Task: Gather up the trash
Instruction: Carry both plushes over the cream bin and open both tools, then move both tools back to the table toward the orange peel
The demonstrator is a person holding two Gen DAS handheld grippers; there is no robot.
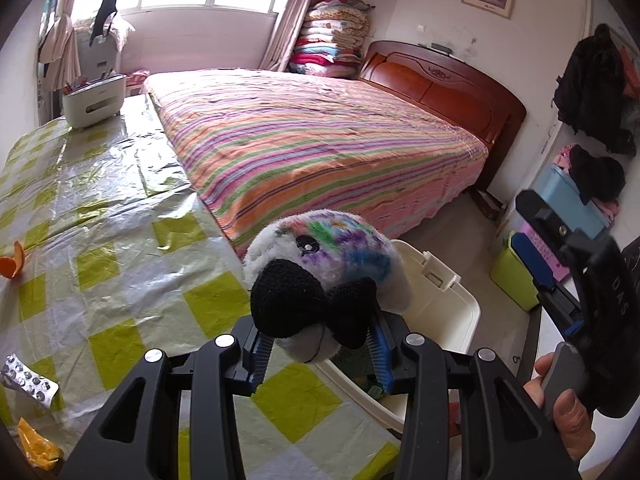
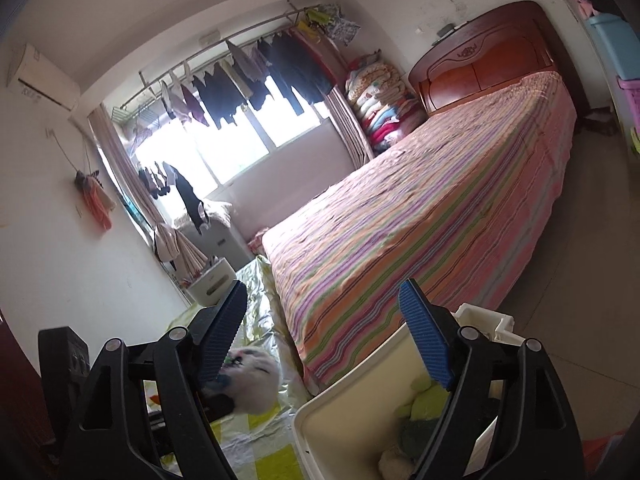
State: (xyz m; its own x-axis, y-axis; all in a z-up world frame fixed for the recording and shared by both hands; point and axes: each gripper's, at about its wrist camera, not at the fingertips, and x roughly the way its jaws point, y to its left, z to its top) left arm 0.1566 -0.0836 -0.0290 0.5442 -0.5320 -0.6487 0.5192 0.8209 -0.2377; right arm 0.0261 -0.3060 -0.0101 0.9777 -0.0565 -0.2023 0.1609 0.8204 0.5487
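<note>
Your left tongs (image 1: 320, 354) clench plush (image 1: 320, 276); right tongs (image 2: 320, 336) released, empty. Bin (image 1: 460, 312) beyond left tongs: early release drops plush onto counter (image 1: 120, 208).

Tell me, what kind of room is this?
Most likely a bedroom at home: a big bed with a striped cover, folded quilts stacked by the window, and clothes drying on a rail.

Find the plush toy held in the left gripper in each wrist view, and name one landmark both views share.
Left wrist view: the plush toy sits at lower centre, clamped by the left gripper.
Right wrist view: the plush toy is blurred at lower left, partly behind a finger of the right gripper.
Shared landmark: the striped bedspread.
</note>
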